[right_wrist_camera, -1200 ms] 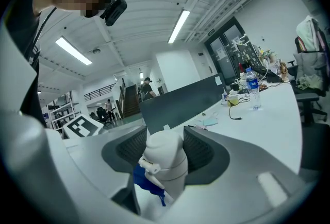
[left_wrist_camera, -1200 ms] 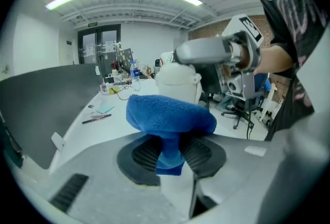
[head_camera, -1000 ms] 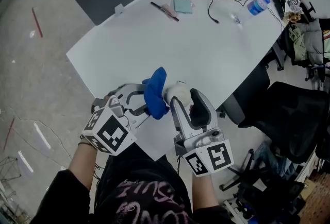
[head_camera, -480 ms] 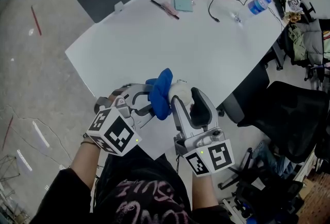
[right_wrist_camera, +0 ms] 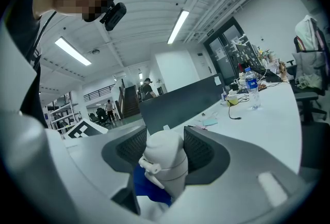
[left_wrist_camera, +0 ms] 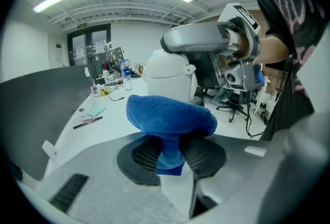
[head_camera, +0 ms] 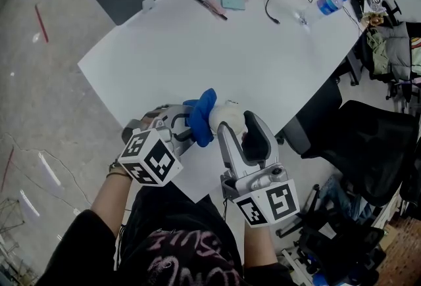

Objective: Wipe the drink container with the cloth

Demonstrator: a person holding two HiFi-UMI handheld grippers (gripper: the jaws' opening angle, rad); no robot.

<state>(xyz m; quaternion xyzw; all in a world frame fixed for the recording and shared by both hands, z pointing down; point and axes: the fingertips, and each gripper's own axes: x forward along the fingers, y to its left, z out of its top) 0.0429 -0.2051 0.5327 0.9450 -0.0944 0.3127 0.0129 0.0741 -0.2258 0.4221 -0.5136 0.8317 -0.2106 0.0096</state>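
The right gripper (right_wrist_camera: 164,150) was clenched on the white drink container (right_wrist_camera: 166,166), holding it just above the near edge of the table (head_camera: 230,48). The left gripper (left_wrist_camera: 170,155) pinched the blue cloth (left_wrist_camera: 170,115) between its jaws, and the cloth's folded bulk pressed against the container's side, between the two grippers.

No words or nos. are showing clearly enough to read. Pink letters are sitting on the black shirt (head_camera: 181,257), too squiggly to read. Left cube (head_camera: 150,158) & right cube (head_camera: 266,202) are showing black-&-white squares only. Door sign (left_wrist_camera: 82,26) is looking too small.
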